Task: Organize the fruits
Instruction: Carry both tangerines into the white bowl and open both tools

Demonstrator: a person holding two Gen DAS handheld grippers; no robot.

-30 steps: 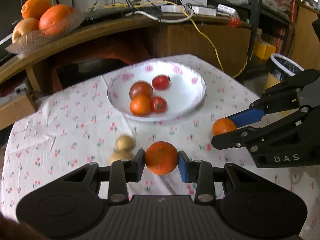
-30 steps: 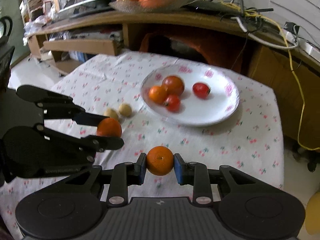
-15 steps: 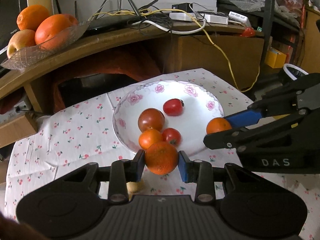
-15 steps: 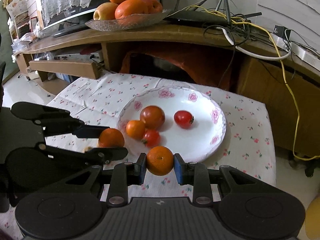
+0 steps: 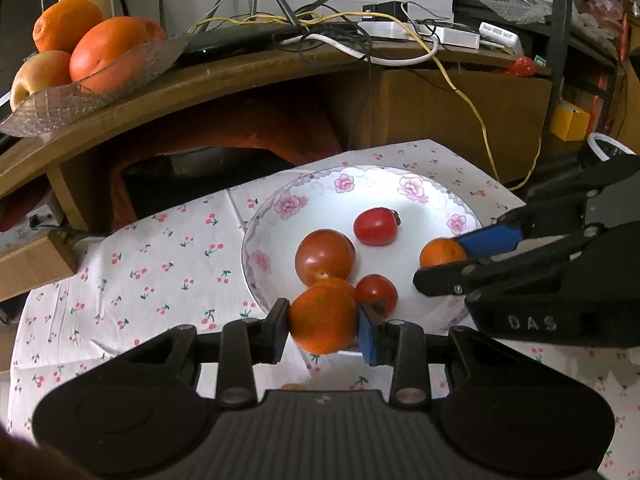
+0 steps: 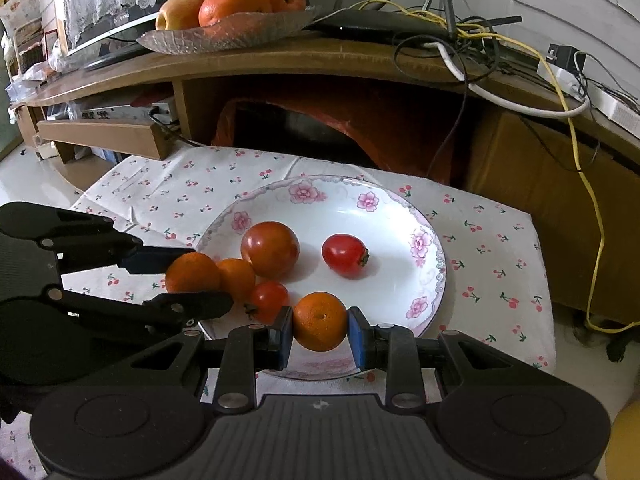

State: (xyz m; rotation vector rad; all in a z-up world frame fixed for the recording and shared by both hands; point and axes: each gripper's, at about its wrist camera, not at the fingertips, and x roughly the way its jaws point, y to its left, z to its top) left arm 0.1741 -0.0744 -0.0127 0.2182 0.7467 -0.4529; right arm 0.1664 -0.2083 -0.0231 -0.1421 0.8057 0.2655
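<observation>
Two tangerines, one per gripper. Left gripper [image 5: 323, 326] pinches a tangerine [image 5: 322, 319] over the near-left rim of the floral plate [image 6: 430, 248]. Right gripper [image 6: 319, 330] pinches the other tangerine [image 6: 320, 321] over the plate's near edge. Three tomatoes and a small orange lie in the plate.

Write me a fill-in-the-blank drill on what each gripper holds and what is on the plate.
1. Each gripper, left and right, is shut on an ____.
2. The plate has ____ fruits lying on it.
3. The plate's rim is painted with pink ____.

Missing words: orange; four; flowers
</observation>
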